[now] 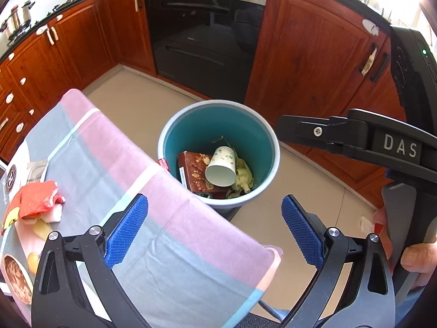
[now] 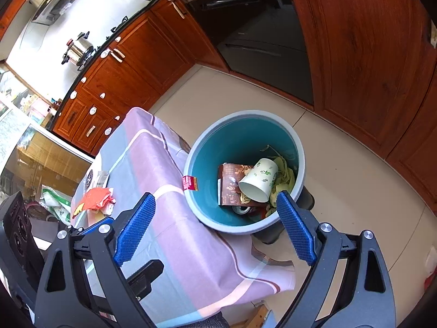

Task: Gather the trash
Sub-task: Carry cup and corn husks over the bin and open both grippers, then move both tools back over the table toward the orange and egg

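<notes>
A blue-grey bin with a teal inside stands on the floor against the table's edge. In it lie a white paper cup, a brown box, yellow-green scraps and a can. My left gripper hangs open over the table corner near the bin, nothing between its blue pads. My right gripper is open and empty above the bin's near rim. A crumpled red wrapper lies on the table to the left.
The table wears a pink and grey cloth. Peels and printed packets lie by the wrapper. A hand holds the right gripper's handle. Wooden cabinets and an oven stand beyond the tiled floor.
</notes>
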`<state>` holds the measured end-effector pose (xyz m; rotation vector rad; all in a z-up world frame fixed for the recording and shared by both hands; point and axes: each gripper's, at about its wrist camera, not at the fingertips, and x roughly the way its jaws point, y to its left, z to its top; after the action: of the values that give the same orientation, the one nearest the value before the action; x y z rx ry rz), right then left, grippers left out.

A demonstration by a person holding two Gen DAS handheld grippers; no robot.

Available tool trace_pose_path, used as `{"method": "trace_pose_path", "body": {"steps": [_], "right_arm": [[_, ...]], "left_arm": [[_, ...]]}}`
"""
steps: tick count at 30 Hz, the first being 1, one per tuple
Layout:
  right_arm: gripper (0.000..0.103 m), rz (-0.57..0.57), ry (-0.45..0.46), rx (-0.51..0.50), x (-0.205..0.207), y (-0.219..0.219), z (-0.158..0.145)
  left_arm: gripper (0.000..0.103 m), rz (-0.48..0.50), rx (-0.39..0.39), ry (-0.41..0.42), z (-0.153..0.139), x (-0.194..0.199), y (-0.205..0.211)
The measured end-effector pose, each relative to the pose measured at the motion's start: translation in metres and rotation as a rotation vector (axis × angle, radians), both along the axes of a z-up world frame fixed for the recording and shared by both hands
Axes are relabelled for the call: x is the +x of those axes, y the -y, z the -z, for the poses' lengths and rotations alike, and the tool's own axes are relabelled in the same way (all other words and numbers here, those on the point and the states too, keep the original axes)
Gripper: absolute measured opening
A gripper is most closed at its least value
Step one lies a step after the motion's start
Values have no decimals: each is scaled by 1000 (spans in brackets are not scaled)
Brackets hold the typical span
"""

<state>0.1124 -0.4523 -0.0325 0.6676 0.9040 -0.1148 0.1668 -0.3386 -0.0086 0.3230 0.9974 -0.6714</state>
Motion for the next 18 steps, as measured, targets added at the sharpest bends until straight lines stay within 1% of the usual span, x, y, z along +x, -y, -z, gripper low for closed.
{"method": "trace_pose_path", "body": {"steps": [3, 8, 13, 15, 16, 17, 18], "right_arm": [[90, -17, 12, -18, -8, -12, -9], [90, -48, 14, -31, -16, -35, -21], [90, -126, 1, -48, -12, -74, -24], [90, -166, -10, -51, -6, -92, -24], [90, -185, -15, -55, -4, -101, -23], [90, -207, -19, -58, 0, -111, -22], [90, -225, -24, -60, 3, -122, -21]], "left_arm": [[98, -24, -25, 9, -9, -9, -16], [99, -67, -69, 1, -15, -17, -48], [99, -114, -164, -7, -16, -27, -97], [99, -118, -216, -41, -14, -30, -122], [99, -123, -226, -63, -12, -30, -132], [99, -138, -209, -72, -12, -30, -145], [99, -155, -182, -59, -11, -31, -154]]}}
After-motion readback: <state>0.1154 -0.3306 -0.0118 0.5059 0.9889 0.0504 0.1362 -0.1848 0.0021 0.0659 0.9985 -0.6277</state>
